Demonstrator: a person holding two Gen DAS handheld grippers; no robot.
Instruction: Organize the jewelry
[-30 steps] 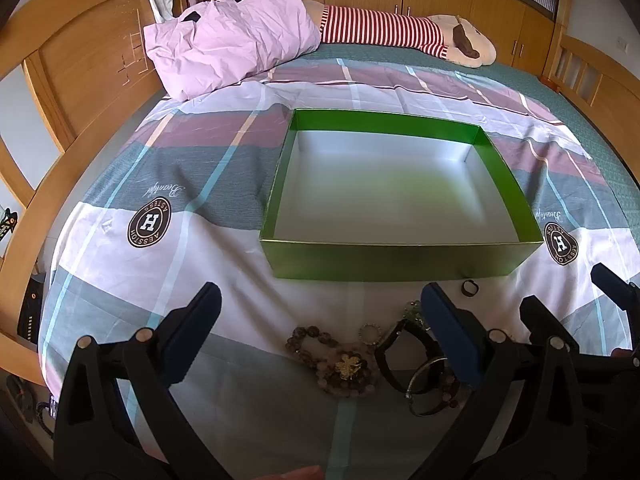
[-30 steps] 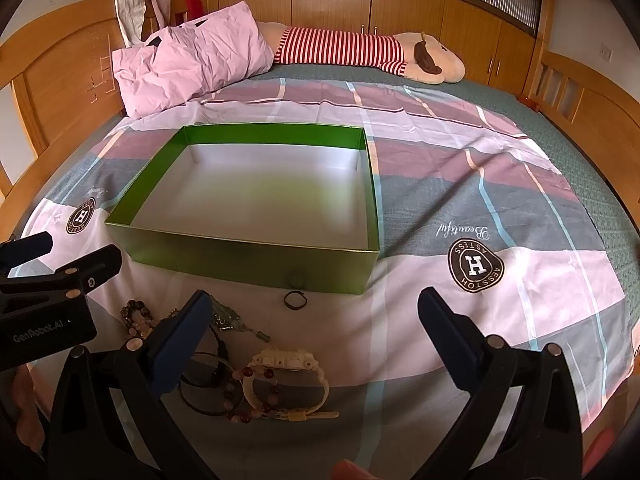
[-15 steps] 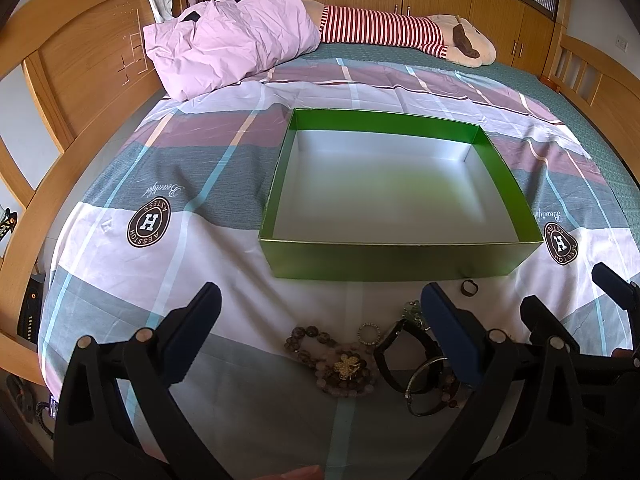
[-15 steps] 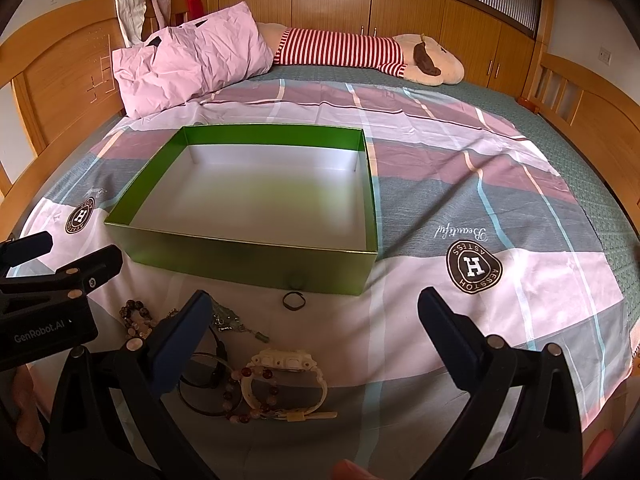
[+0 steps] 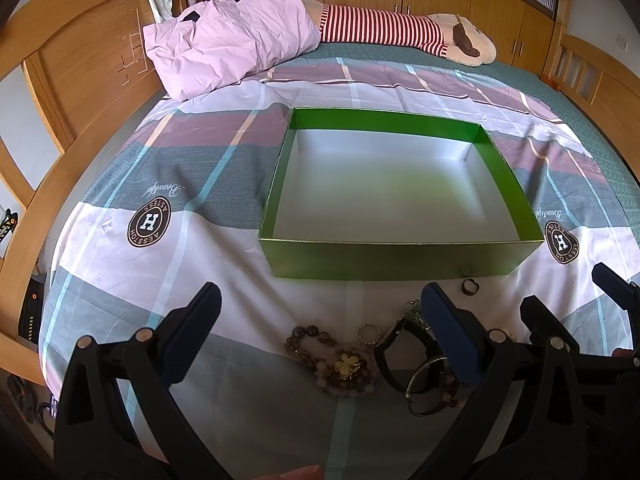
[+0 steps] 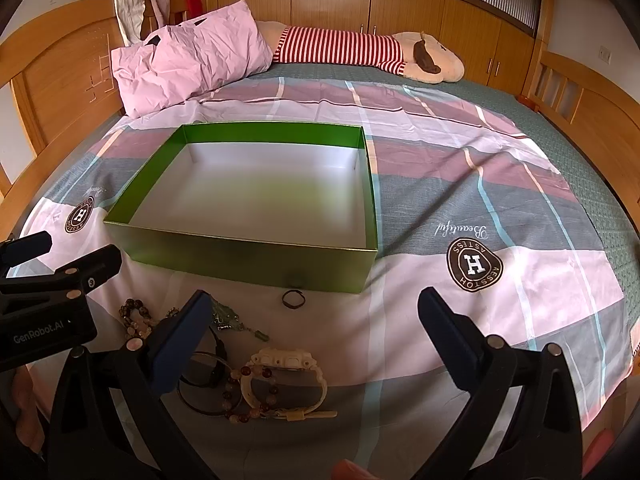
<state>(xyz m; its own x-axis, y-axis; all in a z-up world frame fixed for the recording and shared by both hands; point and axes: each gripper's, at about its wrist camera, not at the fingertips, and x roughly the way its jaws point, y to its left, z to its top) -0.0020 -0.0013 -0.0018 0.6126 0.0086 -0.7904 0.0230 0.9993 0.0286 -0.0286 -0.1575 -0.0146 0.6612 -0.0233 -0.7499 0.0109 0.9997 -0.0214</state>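
An empty green box with a pale inside sits on the bedspread. In front of it lies a jewelry pile: a brown bead bracelet with a gold flower charm, a black watch, a dark bangle, a small ring, a cream watch, a reddish bead bracelet and a green pendant. My left gripper hangs open over the pile's left side. My right gripper is open above the cream watch and ring. Neither holds anything.
A pink pillow and a striped plush toy lie at the head of the bed. Wooden bed rails run along both sides. The other gripper shows at each view's edge.
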